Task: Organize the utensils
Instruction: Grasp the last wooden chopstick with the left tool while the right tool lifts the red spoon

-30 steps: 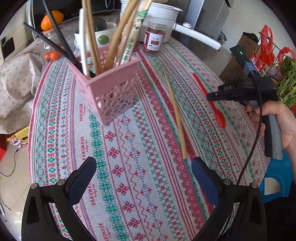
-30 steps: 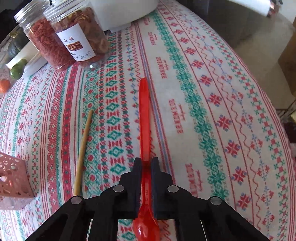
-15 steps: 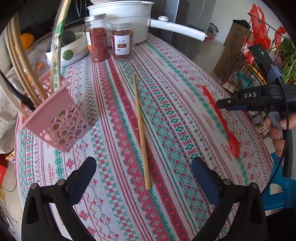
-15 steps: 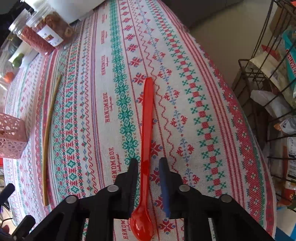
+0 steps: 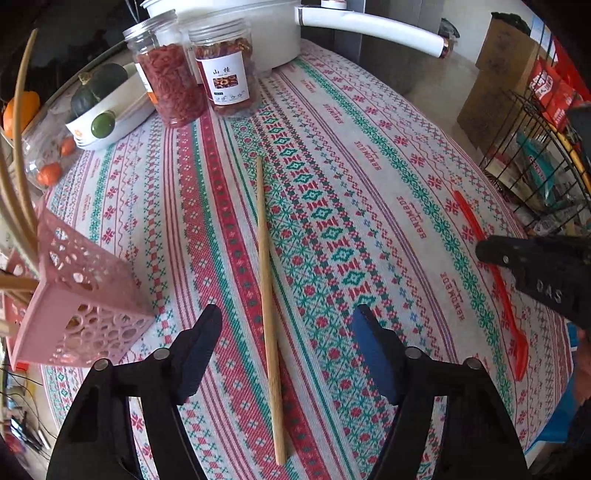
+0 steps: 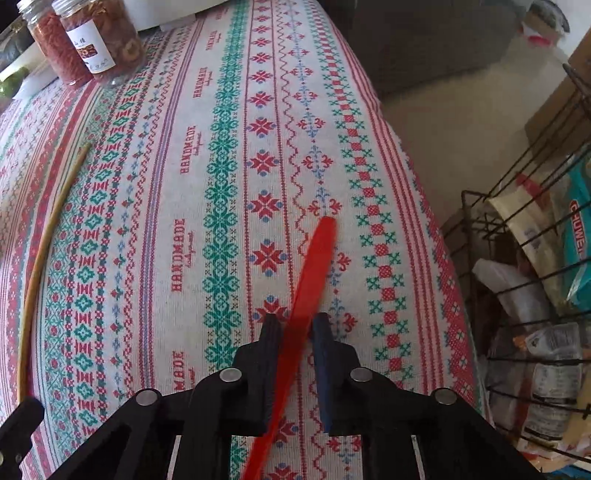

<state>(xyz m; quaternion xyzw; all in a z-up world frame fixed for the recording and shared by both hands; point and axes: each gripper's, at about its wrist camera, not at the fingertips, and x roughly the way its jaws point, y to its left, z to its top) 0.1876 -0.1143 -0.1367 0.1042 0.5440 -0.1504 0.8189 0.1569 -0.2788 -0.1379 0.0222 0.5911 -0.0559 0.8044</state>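
So the left gripper [image 5: 288,325] is spread wide and holding nothing, just hanging low over the tablecloth [image 5: 369,192] with the wooden chopstick [image 5: 266,291] lying flat on the cloth between its two fingers, touching neither one. The chopstick's thick end points toward the camera and the thin end runs off toward the two jars [image 5: 195,81] at the far side. Over on the left edge sits the pink holder [image 5: 81,299], one of those cut-out plastic baskets, with a few more wooden sticks [image 5: 18,166] leaning out of it. It's near the left finger but not touching. In the right wrist view the right gripper [image 6: 295,325] is only a little way open, and the red spoon [image 6: 306,288] runs straight through the gap: handle pointing away, the bowl end out of frame below. The handle looks like it's right up against the left-hand finger with a small gap to the other one, so it's not pinched, though I honestly can't tell if the spoon is lying flat on the cloth or tipped up a bit. From the left camera you can see the spoon [image 5: 491,280] near the right-hand edge of the table, with the right gripper [image 5: 480,251] over its middle. The chopstick and the spoon are well apart. Behind the jars there's a white pot [image 5: 280,33] with a long handle, and a wire rack [image 6: 535,295] full of packets stands beside the table.
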